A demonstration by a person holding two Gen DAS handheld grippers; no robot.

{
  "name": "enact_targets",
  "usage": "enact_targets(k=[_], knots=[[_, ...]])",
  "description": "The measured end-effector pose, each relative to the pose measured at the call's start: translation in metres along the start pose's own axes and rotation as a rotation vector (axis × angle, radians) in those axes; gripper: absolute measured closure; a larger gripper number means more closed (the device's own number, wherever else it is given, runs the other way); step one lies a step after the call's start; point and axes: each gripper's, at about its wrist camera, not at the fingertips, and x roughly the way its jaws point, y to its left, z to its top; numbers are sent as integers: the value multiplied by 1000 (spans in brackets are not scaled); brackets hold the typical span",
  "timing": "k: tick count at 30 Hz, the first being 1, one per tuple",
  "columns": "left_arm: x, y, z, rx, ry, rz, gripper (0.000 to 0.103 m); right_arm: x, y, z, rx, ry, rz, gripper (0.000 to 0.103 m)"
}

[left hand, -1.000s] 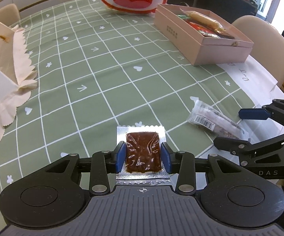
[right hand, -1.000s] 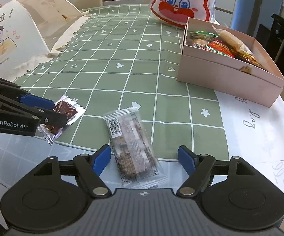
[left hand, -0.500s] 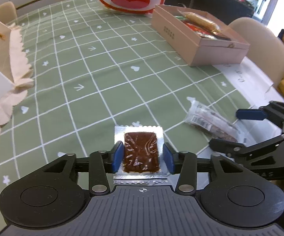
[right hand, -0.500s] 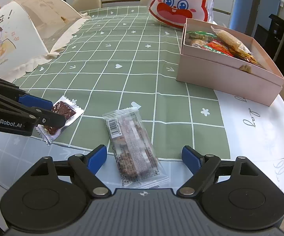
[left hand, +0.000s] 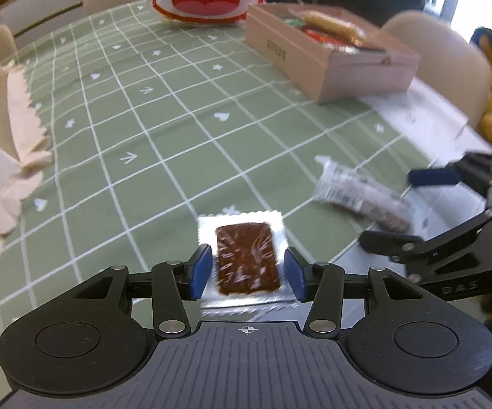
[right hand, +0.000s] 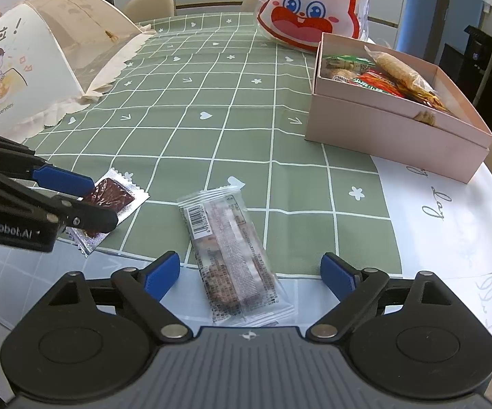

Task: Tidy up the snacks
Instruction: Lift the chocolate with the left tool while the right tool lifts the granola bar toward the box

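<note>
From the left wrist view, the left hand-held gripper (left hand: 247, 269) is sitting with pads apart on either side of the brown snack packet (left hand: 246, 259) at the bench's (left hand: 164, 136) near edge.

From the right wrist view, the right hand-held gripper (right hand: 250, 274) is gaping wide around the clear snack bar (right hand: 230, 255) by the same edge; the pink box (right hand: 392, 136) is standing at the right edge.

A small square foil packet (left hand: 244, 259) with a dark brown slab behind its clear window lies flat near the table edge. A longer clear wrapper (right hand: 232, 255) of brown pieces, barcode up, lies just right of it. Well beyond both sits an open pink box (right hand: 396, 136) holding several snack packs.
</note>
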Motion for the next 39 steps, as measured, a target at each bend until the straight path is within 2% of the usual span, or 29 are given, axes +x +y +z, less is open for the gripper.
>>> enact_targets(k=[2, 6, 10, 12, 16, 19, 20, 24, 29, 31, 32, 33, 39], knots=[[0, 2, 0, 0, 10, 13, 47, 2, 2, -2, 1, 12, 1, 0], [1, 7, 4, -57, 14, -4, 49, 1, 3, -4, 13, 13, -7, 0], [1, 5, 3, -68, 10, 8, 49, 1, 0, 2, -16, 58, 22, 1], [0, 2, 0, -56, 3, 19, 49, -2, -1, 3, -22, 43, 21, 15], [-2, -3, -3, -26, 1, 36, 49, -7, 6, 4, -41, 48, 36, 29], [-3, -2, -3, -40, 19, 25, 49, -11, 14, 5, -62, 56, 111, 43], [-3, -1, -3, -42, 24, 20, 49, -11, 18, 6, -78, 55, 124, 52], [-4, 0, -3, -46, 28, 14, 49, -4, 26, 10, -96, 30, 53, 52], [-3, -2, -3, -48, 33, 25, 49, 2, 23, 18, -68, 27, 49, 52], [-3, -2, -4, -41, 31, 27, 49, 3, 21, 19, -77, 24, 54, 56], [-3, -2, -4, -39, 30, 26, 49, 3, 21, 20, -85, 24, 56, 64], [-3, -2, -4, -38, 29, 25, 49, 4, 20, 22, -90, 30, 58, 66], [-5, -2, -8, -29, -2, 31, 49, -16, 7, 31, -67, -16, 69, 68]])
